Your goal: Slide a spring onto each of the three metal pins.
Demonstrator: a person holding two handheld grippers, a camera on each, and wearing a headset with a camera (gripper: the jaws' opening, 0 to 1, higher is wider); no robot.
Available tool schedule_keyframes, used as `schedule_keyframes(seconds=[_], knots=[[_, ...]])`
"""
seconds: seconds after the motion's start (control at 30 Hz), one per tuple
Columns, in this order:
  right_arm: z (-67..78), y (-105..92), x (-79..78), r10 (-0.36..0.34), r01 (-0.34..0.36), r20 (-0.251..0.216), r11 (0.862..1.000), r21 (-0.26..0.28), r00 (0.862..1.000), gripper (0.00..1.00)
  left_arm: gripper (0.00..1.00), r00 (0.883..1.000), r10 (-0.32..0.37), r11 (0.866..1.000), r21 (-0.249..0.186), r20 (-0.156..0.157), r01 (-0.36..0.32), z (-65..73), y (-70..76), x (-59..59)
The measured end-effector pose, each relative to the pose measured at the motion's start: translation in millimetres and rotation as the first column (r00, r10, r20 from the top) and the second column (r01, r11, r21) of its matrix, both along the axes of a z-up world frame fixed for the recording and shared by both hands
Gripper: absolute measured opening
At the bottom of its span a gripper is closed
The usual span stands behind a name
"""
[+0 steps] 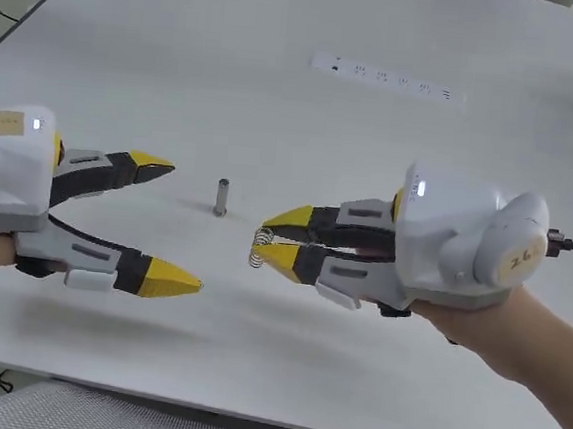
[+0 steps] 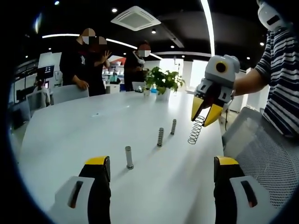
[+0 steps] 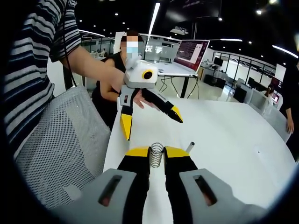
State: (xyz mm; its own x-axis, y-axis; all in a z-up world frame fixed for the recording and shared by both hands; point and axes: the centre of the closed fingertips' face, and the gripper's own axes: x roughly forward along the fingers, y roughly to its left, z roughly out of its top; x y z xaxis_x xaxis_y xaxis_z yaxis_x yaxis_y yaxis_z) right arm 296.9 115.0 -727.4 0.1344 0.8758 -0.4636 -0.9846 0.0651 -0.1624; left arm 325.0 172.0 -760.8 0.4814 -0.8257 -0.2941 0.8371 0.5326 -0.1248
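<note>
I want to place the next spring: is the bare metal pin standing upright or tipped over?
Upright: the bare pin stands vertical on the table, base down.

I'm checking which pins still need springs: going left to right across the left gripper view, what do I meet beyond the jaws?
A bare metal pin → pin wearing a spring → second pin wearing a spring → loose spring gripped by the right hand-held gripper.

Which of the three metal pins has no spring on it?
The bare pin nearest the left gripper: its shaft is smooth, while the middle pin and the far pin behind it are each wrapped in coils.
</note>
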Motion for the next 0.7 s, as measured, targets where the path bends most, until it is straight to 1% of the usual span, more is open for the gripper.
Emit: schedule_keyframes(seconds=[0.07,0.13,0.33,0.5,0.63,0.7], knots=[[-0.4,-0.4,0.9,-0.002,0.002,-0.001,1.000,0.000,1.000,0.12,0.95,1.000,0.020,1.000,-0.006,-0.001,-0.020,0.2,3.4,2.0],[-0.8,-0.6,2.2,-0.006,0.006,-0.001,1.000,0.000,1.000,0.12,0.97,1.000,0.031,1.000,-0.007,0.003,-0.031,0.1,7.0,2.8],[-4.6,0.2,6.3,-0.010,0.010,-0.001,1.000,-0.007,1.000,0.12,0.97,0.998,0.055,0.998,-0.010,-0.004,-0.055,-2.0,16.7,2.5],[-6.5,3.4,11.6,-0.016,0.016,0.003,1.000,-0.006,1.000,0.13,0.97,0.997,0.077,0.997,-0.015,-0.003,-0.077,-2.3,23.8,2.1],[-9.1,6.6,20.3,-0.028,0.028,0.002,1.000,-0.010,1.000,0.13,0.97,0.996,0.085,0.996,-0.017,-0.004,-0.085,-2.2,25.8,0.7],[-8.9,8.5,25.5,-0.038,0.038,-0.006,0.999,-0.003,0.999,0.13,0.97,0.996,0.088,0.996,-0.018,-0.005,-0.088,-2.5,26.9,0.4]])
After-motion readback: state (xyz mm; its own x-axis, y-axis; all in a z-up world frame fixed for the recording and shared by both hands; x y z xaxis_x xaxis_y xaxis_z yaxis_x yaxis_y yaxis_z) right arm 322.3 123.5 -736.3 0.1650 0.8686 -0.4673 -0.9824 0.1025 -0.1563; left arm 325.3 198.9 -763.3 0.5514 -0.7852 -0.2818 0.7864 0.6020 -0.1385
